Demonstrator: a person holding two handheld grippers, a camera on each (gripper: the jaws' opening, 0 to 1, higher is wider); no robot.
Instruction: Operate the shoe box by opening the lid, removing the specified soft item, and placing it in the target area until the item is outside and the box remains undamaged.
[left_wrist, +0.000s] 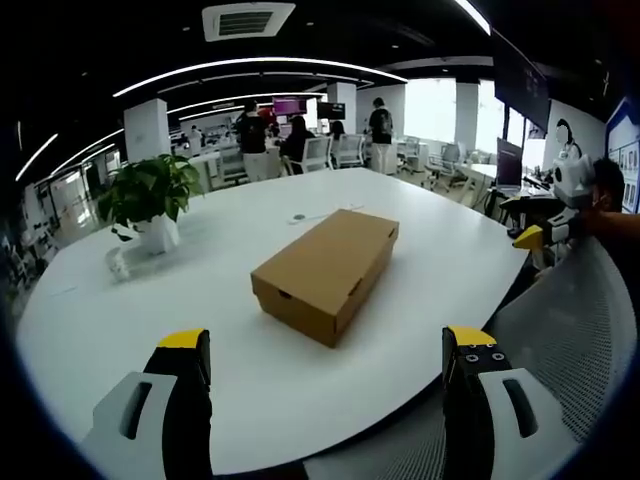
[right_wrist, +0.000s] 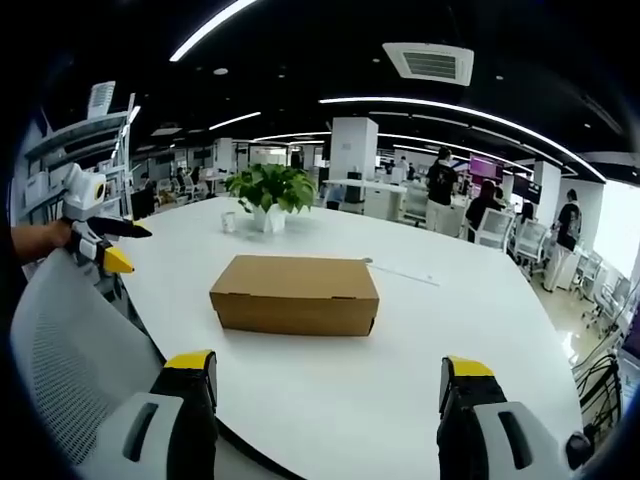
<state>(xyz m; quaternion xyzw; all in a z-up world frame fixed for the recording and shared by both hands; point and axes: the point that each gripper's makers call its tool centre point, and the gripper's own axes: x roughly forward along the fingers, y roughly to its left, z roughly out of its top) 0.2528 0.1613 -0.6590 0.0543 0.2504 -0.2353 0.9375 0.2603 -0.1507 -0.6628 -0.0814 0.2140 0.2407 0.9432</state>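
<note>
Brown cardboard box (left_wrist: 327, 272), lid shut, sits mid-frame on the white surface (left_wrist: 230, 230), well back from the near curved edge, with bare room on every side. Left hand-held gripper (left_wrist: 330, 390) hangs released at the bottom of its view, jaws wide apart, short of the edge. Right hand-held gripper (right_wrist: 325, 400) is likewise released above the edge, box (right_wrist: 296, 294) centred ahead. A plant (left_wrist: 150, 200) stands upper left, far from the box. Mesh chair (left_wrist: 570, 340) backs crowd the near edge.
</note>
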